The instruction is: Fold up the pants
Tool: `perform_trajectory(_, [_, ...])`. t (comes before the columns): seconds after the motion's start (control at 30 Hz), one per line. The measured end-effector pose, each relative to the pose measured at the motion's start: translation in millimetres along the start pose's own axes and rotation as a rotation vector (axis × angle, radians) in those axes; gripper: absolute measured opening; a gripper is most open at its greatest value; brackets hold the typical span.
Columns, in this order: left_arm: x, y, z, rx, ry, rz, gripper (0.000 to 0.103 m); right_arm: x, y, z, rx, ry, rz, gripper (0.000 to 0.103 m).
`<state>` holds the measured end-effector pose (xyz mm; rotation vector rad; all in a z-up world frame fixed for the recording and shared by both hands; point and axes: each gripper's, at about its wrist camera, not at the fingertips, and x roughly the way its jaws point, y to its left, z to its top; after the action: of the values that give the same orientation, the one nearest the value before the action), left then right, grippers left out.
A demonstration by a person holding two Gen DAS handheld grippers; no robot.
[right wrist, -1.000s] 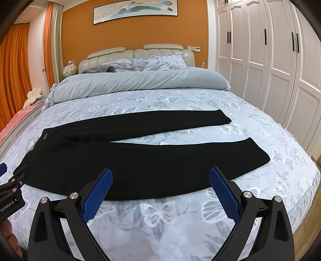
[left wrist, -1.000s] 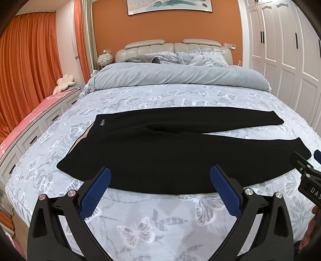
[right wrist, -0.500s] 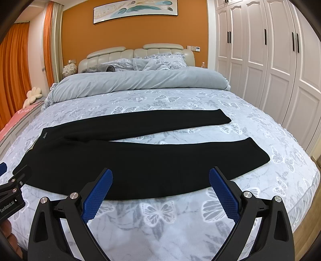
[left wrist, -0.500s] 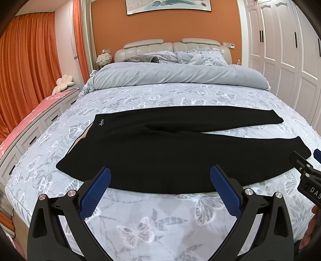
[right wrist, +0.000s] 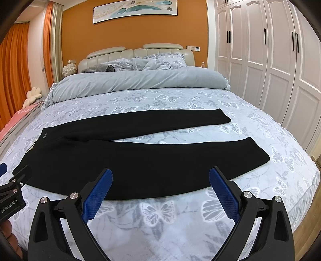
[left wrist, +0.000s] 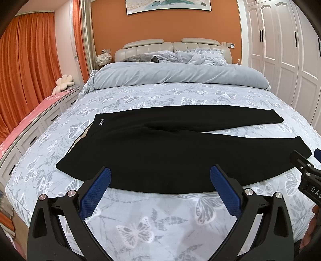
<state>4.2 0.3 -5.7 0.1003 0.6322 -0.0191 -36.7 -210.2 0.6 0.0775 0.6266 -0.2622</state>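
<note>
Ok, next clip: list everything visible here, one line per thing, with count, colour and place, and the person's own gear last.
pants: one, black, spread flat across the near part of the bed, waistband to the left, legs apart to the right
bed sheet: one, pale blue-grey with white butterflies, covering the bed
duvet: one, plain grey-blue, bunched across the head end
pillows: patterned grey, count unclear, against the headboard
headboard: one, cream, padded
curtains: orange, left wall
flower cushion: one, cream, on the left bench
picture: one, feather print, orange wall
wardrobe: white, right wall
left gripper: open, blue pads, above the pants' near edge
right gripper: open, blue pads, likewise
</note>
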Motion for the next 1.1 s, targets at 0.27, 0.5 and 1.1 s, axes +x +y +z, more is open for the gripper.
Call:
perform_trajectory(0.27, [0.2, -0.4, 0.1, 0.0, 0.0, 0.001, 0.097, -0.1, -0.1, -0.6, 0.0, -0.001, 0.0, 0.095])
perform_trajectory(0.5, [0.0, -0.3, -0.1, 0.001, 0.0, 0.0, 0.097, -0.1, -1.4, -2.5, 0.0, 0.001, 0.0, 0.095])
perform_trajectory(1.1, [17.3, -5.2, -0.4, 0.004, 0.028, -0.007, 0.098, 17.7, -7.3, -2.1, 0.022, 0.062, 0.013, 0.095])
